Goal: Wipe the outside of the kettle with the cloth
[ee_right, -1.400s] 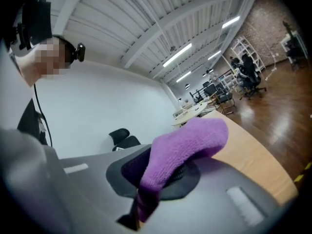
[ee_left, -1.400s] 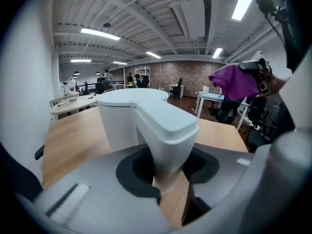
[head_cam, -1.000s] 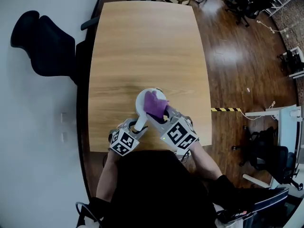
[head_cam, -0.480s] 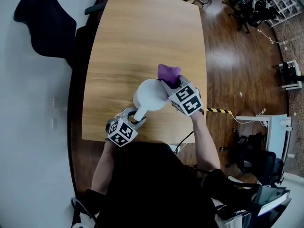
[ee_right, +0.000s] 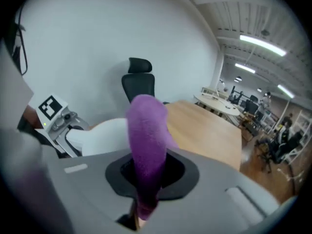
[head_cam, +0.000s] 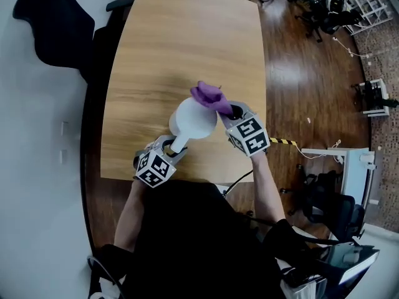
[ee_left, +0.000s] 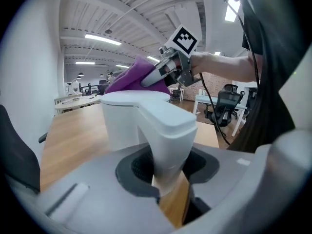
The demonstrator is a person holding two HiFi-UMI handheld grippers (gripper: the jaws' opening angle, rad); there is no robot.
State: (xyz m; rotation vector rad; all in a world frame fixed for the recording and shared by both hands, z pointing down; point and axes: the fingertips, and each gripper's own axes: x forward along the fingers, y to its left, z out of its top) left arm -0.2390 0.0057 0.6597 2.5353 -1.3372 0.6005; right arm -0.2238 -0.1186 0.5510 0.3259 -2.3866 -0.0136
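Observation:
A white kettle (head_cam: 194, 118) stands near the front edge of the wooden table (head_cam: 181, 42). My left gripper (head_cam: 173, 147) is shut on the kettle's handle (ee_left: 168, 130), which runs straight into its jaws. The kettle's body (ee_left: 124, 118) fills the middle of the left gripper view. My right gripper (head_cam: 232, 112) is shut on a purple cloth (head_cam: 208, 94), which lies against the kettle's far right side. In the right gripper view the cloth (ee_right: 146, 150) stands up out of the jaws, with the kettle (ee_right: 105, 135) just left of it.
A black office chair (head_cam: 53, 17) sits at the table's left side. Dark wooden floor (head_cam: 299, 73) runs along the right, with a strip of yellow-black tape (head_cam: 283, 141) and more chairs and desks beyond. The person's dark torso (head_cam: 199, 242) fills the bottom.
My right gripper carried the purple cloth from the kettle's top round to its far right side. The kettle and my left gripper shifted slightly left in the view.

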